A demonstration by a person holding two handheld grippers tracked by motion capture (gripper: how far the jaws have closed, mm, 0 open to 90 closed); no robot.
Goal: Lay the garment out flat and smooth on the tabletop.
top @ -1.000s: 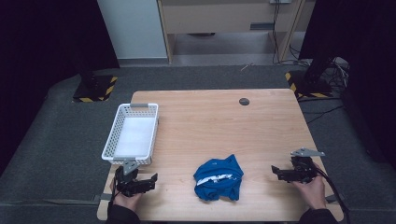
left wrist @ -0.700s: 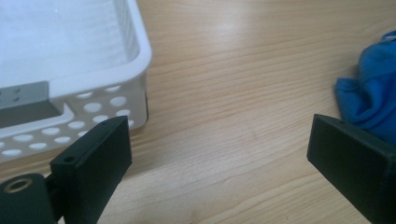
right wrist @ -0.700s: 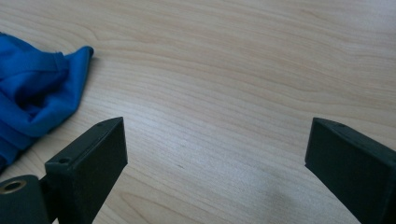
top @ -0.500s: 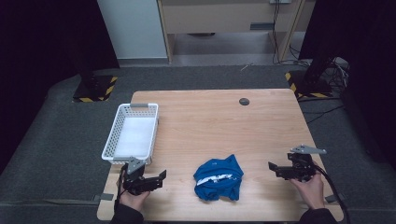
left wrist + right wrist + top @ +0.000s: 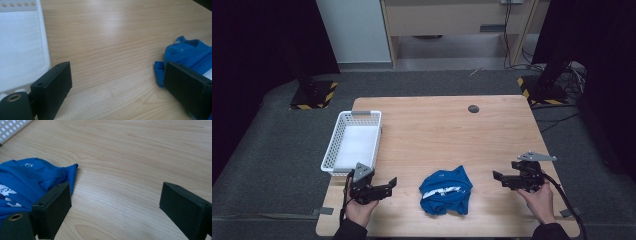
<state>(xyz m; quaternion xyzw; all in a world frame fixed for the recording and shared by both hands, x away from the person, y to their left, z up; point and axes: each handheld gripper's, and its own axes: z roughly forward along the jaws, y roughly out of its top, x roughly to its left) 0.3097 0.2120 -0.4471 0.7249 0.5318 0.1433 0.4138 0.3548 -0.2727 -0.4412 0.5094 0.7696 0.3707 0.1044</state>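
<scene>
A crumpled blue garment [image 5: 446,191] with white print lies on the wooden table [image 5: 437,130] near its front edge. My left gripper [image 5: 389,186] hovers to the garment's left, pointing at it, a short gap away. In the left gripper view the left gripper [image 5: 117,75] is open over bare wood, with the garment [image 5: 190,53] behind its right jaw. My right gripper [image 5: 497,178] points at the garment from the right. Its jaws have just been closing a little but the right gripper [image 5: 115,195] still stands open, nothing between them, the garment [image 5: 30,180] past its left jaw.
A white perforated basket [image 5: 354,120] stands at the table's left edge, close behind the left hand; its rim shows as the basket [image 5: 45,45] and its corner as the basket [image 5: 12,128]. A small black disc [image 5: 473,108] sits near the far edge. Bare wood stretches between.
The left gripper has risen and moved right, closer to the blue garment. The right gripper has lifted slightly and edged left toward the garment. The garment has not moved.
</scene>
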